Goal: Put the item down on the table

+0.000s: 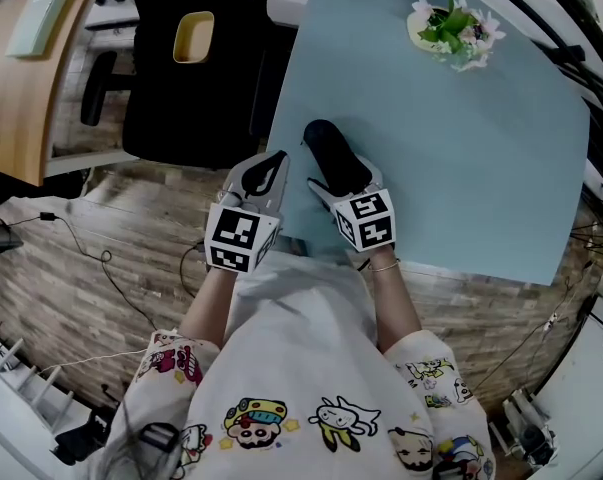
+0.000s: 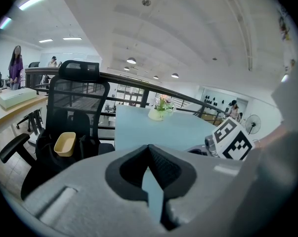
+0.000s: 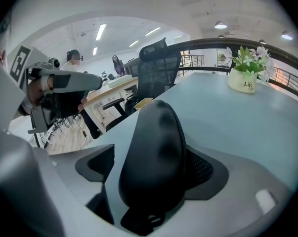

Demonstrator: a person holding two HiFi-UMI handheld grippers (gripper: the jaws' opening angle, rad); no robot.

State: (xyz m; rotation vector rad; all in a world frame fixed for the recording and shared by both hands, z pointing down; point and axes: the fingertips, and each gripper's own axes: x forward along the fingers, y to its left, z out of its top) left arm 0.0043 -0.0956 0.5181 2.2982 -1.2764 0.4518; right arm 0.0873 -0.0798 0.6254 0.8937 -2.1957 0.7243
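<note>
Far left, a black chair [image 1: 181, 98] stands on the wood floor [image 1: 101, 258], with a yellow cup [image 1: 193, 36] sitting on it. The left gripper view catches the same chair [image 2: 74, 98] and cup [image 2: 64, 143] straight ahead.

Next comes the left tool [image 1: 271, 168], held right at the left edge of the blue worktop [image 1: 461, 158]. It's clenched: in its own view the left tool [image 2: 149, 154] has its tips together and nothing between them, only a sliver of worktop [image 2: 158, 130] showing through the slit lower down.

Now the black item [image 1: 331, 148], a rounded, smooth thing. It sits at the near left corner of the worktop, close to the edge, framed by the right tool [image 1: 343, 180]. The right gripper view fills up with the item [image 3: 156, 147], standing tall between the jaws of the right tool [image 3: 151, 164]. And that tool is released: the jaws stand wide, the left pad [image 3: 97, 164] clearly apart from the item with worktop [image 3: 247, 127] showing in the gap, and the right pad [image 3: 205, 168] close alongside it. The item's base looks to be down on the worktop, though the very bottom is hidden by the tool's body.

Further right and well apart from all this, a white flowerpot [image 1: 451, 30] with green leaves and pale blooms stands at the far side of the worktop. The right gripper view shows that flowerpot [image 3: 243, 80] too.
</note>
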